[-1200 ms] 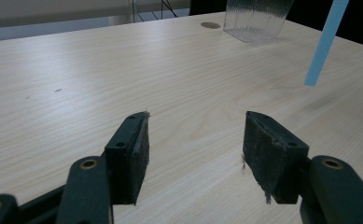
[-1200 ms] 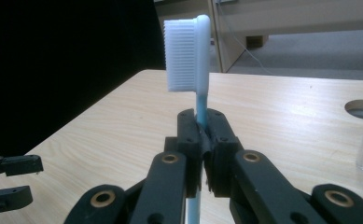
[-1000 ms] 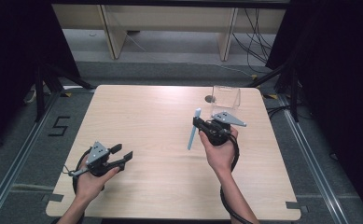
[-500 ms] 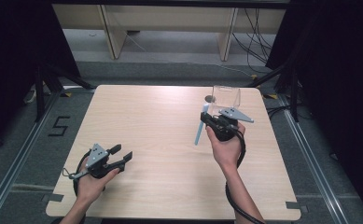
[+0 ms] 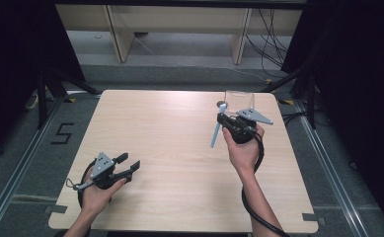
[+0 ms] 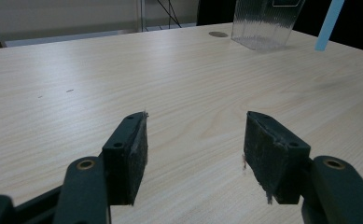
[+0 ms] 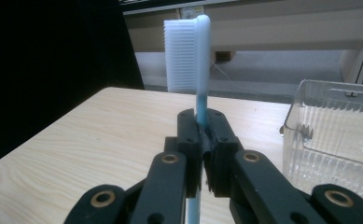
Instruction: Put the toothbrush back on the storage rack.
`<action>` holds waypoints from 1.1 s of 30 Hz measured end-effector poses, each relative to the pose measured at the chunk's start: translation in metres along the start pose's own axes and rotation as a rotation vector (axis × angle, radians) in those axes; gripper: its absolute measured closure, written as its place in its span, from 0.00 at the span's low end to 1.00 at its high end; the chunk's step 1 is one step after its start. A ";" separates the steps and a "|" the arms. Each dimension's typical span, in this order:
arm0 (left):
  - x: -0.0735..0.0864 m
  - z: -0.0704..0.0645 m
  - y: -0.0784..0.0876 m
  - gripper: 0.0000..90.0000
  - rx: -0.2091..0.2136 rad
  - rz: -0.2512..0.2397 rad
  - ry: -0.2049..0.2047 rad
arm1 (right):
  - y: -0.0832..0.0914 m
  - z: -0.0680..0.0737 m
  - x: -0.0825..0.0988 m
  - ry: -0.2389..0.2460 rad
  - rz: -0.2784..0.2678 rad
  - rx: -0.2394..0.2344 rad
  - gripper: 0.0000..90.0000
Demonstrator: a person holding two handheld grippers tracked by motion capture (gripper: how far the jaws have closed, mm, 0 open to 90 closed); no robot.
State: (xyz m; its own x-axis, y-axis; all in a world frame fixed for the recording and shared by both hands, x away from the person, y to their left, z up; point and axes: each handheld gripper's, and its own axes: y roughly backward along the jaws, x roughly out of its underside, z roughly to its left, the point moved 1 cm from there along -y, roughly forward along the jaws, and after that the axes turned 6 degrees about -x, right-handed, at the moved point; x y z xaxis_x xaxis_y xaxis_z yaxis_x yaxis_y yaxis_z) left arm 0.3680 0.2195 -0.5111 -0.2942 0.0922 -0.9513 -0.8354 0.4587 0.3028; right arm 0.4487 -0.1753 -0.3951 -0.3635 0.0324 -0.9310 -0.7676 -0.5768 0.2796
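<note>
Forward goes my right gripper (image 5: 222, 118), carried from mid-desk a second ago toward two o'clock, and now it hangs just beside the clear ribbed container (image 5: 239, 101) at the far right edge of the desk (image 5: 170, 128). Its jaws are clamped tight on the toothbrush (image 7: 198, 93) handle. In the right gripper view the white bristle head stands upright above the jaws, bristles facing nine o'clock, with the container (image 7: 333, 135) close by at three o'clock. From the high view the light blue handle hangs down and toward seven o'clock from the jaws, clear of the wood. My left gripper (image 5: 129, 165) has barely shifted, low over the desk near the eight o'clock corner. Its jaws stand wide apart with nothing between them, and its pads (image 6: 139, 154) show frayed edges.
</note>
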 end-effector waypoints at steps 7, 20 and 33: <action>0.001 0.000 0.000 0.43 0.000 0.003 -0.001 | 0.002 -0.007 -0.009 0.014 -0.022 0.016 0.96; 0.001 0.000 -0.002 0.43 0.006 -0.009 0.001 | 0.006 -0.019 -0.023 0.031 -0.055 0.045 0.96; 0.001 0.001 0.000 0.43 -0.005 -0.001 -0.002 | 0.008 -0.025 -0.035 0.025 -0.062 0.074 0.96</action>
State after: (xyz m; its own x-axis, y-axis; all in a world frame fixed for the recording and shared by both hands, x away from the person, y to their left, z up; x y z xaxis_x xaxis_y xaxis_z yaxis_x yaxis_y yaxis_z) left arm 0.3679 0.2201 -0.5120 -0.2926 0.0931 -0.9517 -0.8379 0.4546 0.3020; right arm 0.4679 -0.2013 -0.3661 -0.3013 0.0459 -0.9524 -0.8254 -0.5127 0.2364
